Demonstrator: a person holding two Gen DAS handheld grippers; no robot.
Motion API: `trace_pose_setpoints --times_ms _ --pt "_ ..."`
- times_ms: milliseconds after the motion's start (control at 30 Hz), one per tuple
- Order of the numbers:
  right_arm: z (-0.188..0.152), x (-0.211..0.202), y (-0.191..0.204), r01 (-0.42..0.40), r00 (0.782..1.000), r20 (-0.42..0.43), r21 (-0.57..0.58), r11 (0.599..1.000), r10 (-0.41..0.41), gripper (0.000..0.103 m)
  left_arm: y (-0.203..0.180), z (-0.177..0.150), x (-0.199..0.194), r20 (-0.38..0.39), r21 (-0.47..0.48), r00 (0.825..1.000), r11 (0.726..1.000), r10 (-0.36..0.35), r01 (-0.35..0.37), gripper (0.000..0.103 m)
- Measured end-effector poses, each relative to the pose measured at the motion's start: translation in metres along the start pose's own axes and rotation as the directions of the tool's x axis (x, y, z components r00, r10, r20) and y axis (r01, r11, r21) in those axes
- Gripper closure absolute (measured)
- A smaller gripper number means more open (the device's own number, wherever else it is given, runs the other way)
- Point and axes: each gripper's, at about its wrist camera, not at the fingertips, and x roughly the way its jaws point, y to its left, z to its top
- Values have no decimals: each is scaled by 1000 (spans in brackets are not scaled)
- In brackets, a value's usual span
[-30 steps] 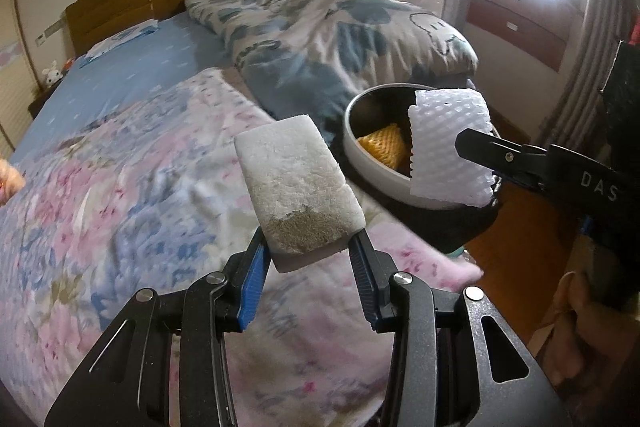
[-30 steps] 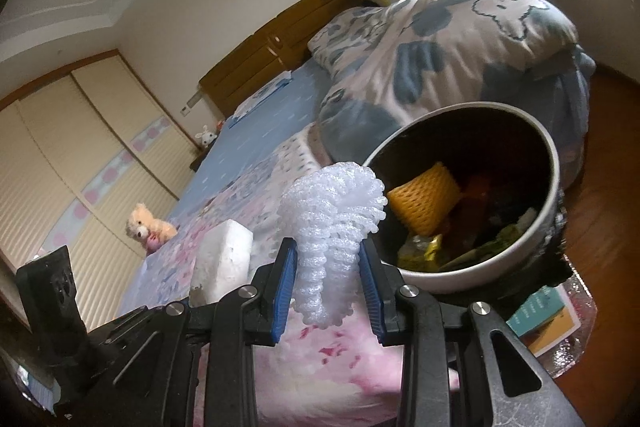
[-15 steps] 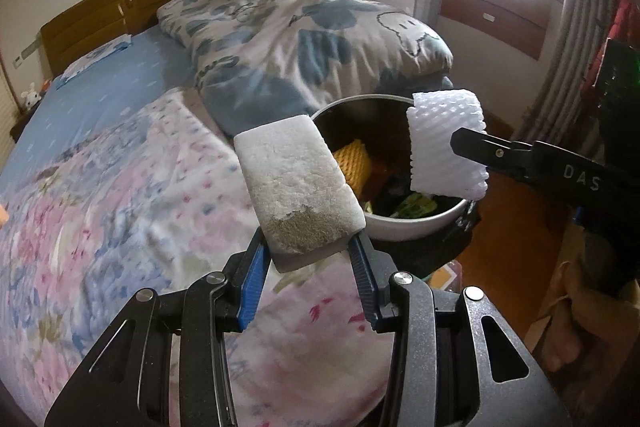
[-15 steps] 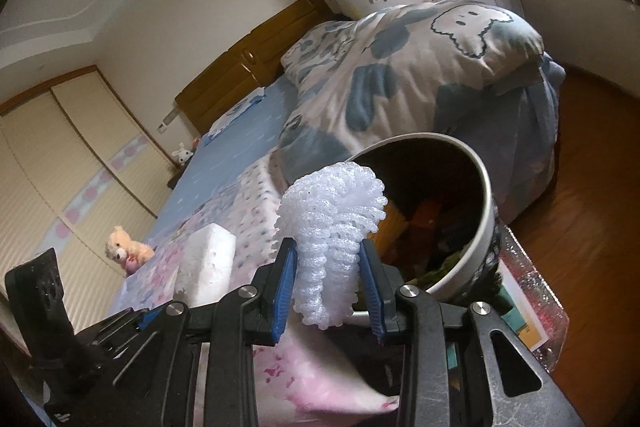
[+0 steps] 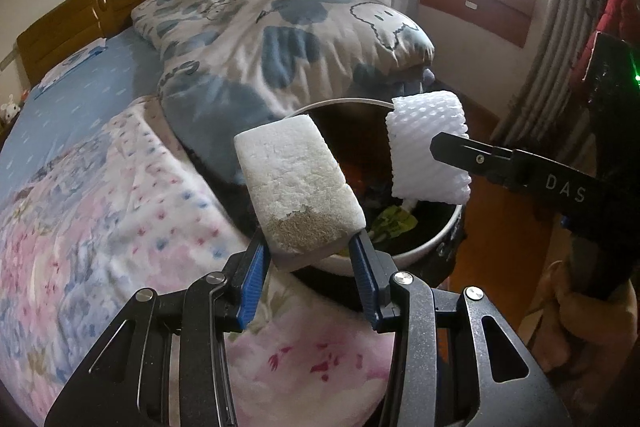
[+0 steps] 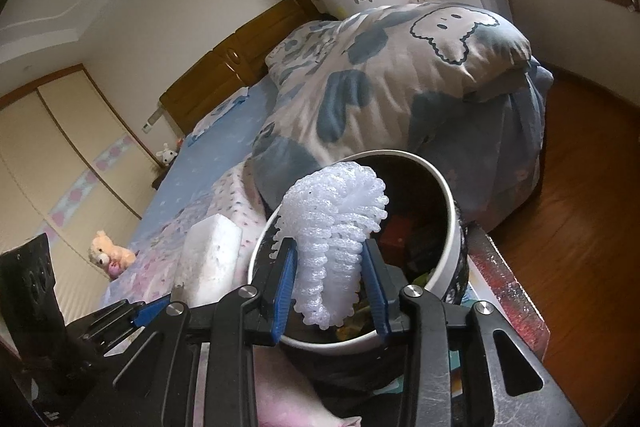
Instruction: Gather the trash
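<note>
While our left gripper (image 5: 306,251) squeezed the sponge (image 5: 298,187) and our right gripper (image 6: 330,285) squeezed the foam net (image 6: 336,239), we needed both right over the bin (image 6: 450,223) before letting go.

black two-finger tongs with blue pads

left gripper (image 5: 308,259): matte black slotted frame, triangular cut-outs, four round silver screws behind the pads, ribbed blue inner faces. right gripper (image 6: 330,291): same black frame, scuffed grey along the right limb, silver screws, blue pads; from the side, "das" in pale letters on its finger.
</note>
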Motion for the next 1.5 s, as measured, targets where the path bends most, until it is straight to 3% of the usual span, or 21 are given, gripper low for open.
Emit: trace_pose_setpoints --times_ms 400,600,700,800,1133,1333,1500 --pt "15 8 -17 18 1000 -18 19 1000 -18 67 -7 14 20 -25 10 999 999 -36 36 62" --pt "20 12 -20 14 1000 -25 30 999 -14 67 -4 17 30 -47 -4 997 999 -53 53 56" --pt "22 12 -19 16 1000 -25 29 999 -15 60 -1 19 31 -53 -18 997 998 -60 59 47" --pt "25 14 -21 24 999 -30 40 999 -23 43 3 18 29 -48 -37 997 998 -60 58 35" --pt "21 9 -17 13 1000 -19 60 998 -12 32 23 -3 5 -9 -119 998 991 -56 55 30" --pt "12 -2 -1 0 1000 5 43 999 0 19 43 -31 -23 30 -210 999 977 38 -31 27" --pt "-4 -13 23 -15 999 39 -10 1000 15 13 62 -56 -55 86 -281 985 952 151 -122 20"
